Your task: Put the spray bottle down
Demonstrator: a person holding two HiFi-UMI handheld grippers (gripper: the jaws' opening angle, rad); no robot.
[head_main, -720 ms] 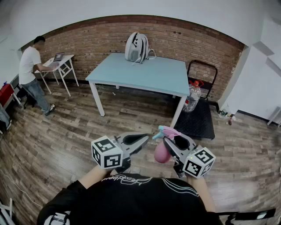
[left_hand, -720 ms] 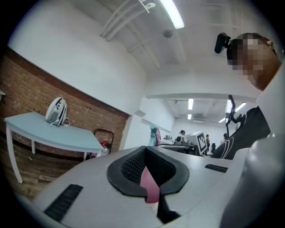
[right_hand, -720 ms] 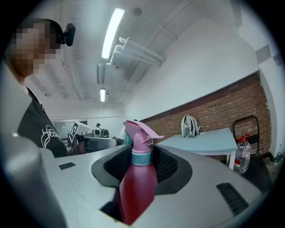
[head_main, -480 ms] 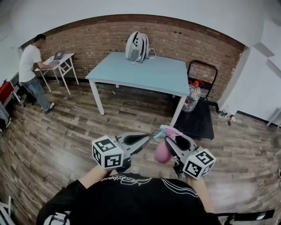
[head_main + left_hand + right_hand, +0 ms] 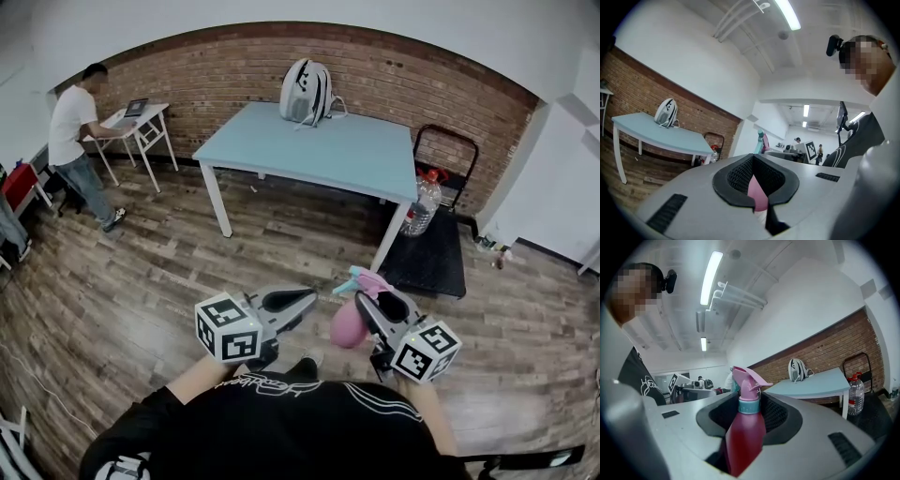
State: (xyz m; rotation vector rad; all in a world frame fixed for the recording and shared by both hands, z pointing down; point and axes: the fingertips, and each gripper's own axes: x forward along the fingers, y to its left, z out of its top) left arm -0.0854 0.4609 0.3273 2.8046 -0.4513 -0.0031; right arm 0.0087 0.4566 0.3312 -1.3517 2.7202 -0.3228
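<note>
Barely anything has moved: the right gripper [image 5: 375, 300] still clamps the pink spray bottle [image 5: 745, 427] upright by its body, with the left gripper [image 5: 305, 298] just beside it, jaws together and empty. This looks like the carrying step. Next, the bottle must reach the blue worktop [image 5: 319, 150], well ahead of both grippers, before being lowered and let go.

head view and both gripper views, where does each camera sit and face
Head view: on the person's head, facing steeply down at wooden floor and light blue table; shows black-shirted chest, left tool, right tool.
Left gripper view: on the left tool, facing level along shut jaws; person's torso at right.
Right gripper view: on the right tool, along jaws shut on the pink plastic spray bottle; shoulder at left.
Shared: both gripper views show the table and grey backpack.
</note>
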